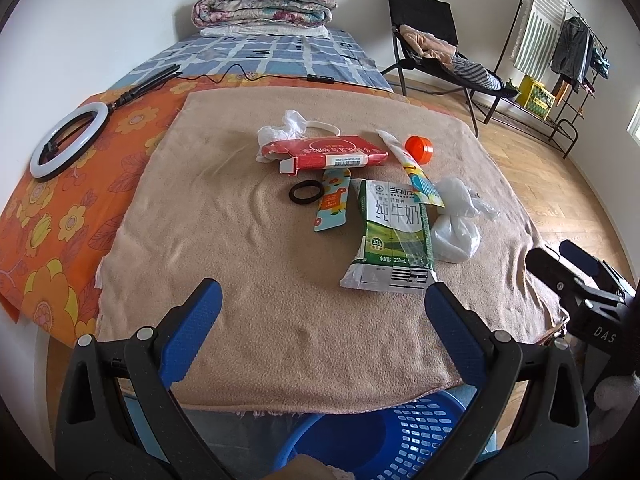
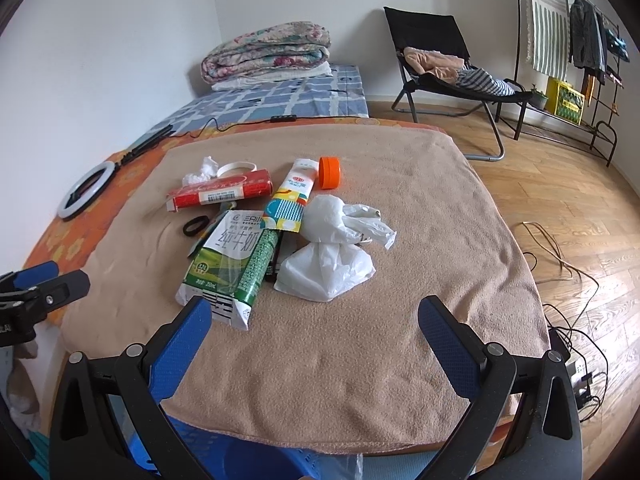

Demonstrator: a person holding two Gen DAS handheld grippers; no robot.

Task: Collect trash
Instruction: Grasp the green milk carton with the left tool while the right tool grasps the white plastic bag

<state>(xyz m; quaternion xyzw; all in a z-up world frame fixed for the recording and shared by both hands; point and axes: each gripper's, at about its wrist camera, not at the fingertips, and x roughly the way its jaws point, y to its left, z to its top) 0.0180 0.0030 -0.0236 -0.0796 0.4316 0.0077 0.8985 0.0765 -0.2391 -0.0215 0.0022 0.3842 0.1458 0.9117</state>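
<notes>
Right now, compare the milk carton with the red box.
The milk carton is green and white; the red box is red. The carton lies nearest the tools, pointing toward them; the box lies farther back, crosswise. The carton looks squashed flat; the box keeps its shape, one end flap open. Both rest on the tan blanket.

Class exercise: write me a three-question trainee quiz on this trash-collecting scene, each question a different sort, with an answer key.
1. True or false: the left gripper is shut on the milk carton.
2. Multiple choice: the black hair tie lies A) on the carton, B) on the tan blanket beside the red box, C) in the blue basket.
3. Fill in: the bottle cap is ____ in colour.

Key: 1 false; 2 B; 3 orange.
</notes>
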